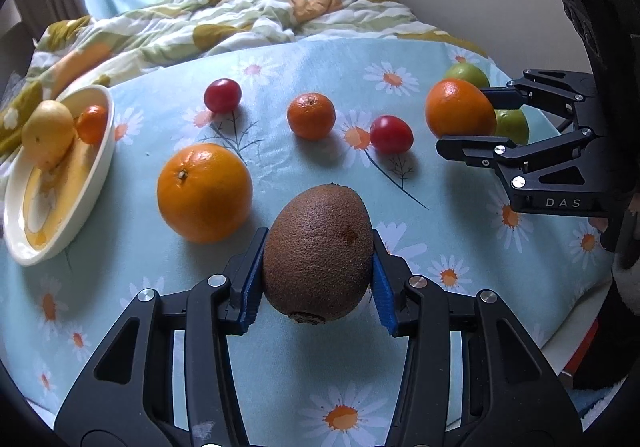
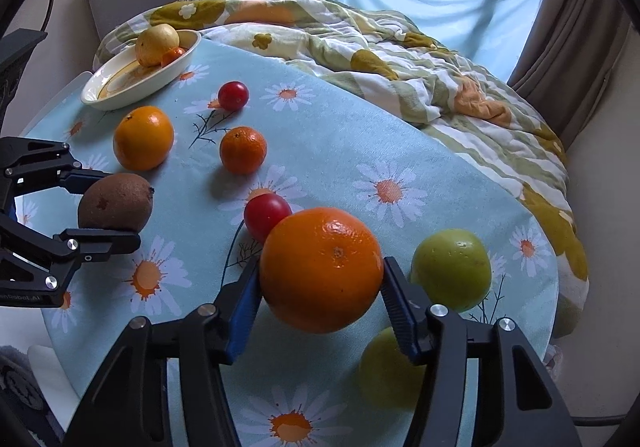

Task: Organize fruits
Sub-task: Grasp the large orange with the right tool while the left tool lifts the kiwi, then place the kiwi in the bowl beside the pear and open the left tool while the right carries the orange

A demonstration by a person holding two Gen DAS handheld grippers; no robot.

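Observation:
My left gripper (image 1: 318, 279) is shut on a brown kiwi (image 1: 318, 255), its blue pads pressed on both sides; the right wrist view shows the same kiwi (image 2: 116, 203) held at the left. My right gripper (image 2: 320, 299) is shut on a large orange (image 2: 322, 267), seen at the right as the orange (image 1: 458, 109) in the left wrist view. Loose on the daisy cloth lie another orange (image 1: 204, 191), a mandarin (image 1: 311, 115), two small red fruits (image 1: 222, 95) (image 1: 391, 134) and two green fruits (image 2: 452, 267) (image 2: 386, 371).
A white oval dish (image 1: 60, 239) at the far left holds a yellow pear (image 1: 48, 133) and a small orange fruit (image 1: 93, 123). The round table's edge (image 2: 548, 287) curves close beside the green fruits. A bed with a rumpled quilt (image 2: 360, 43) lies beyond.

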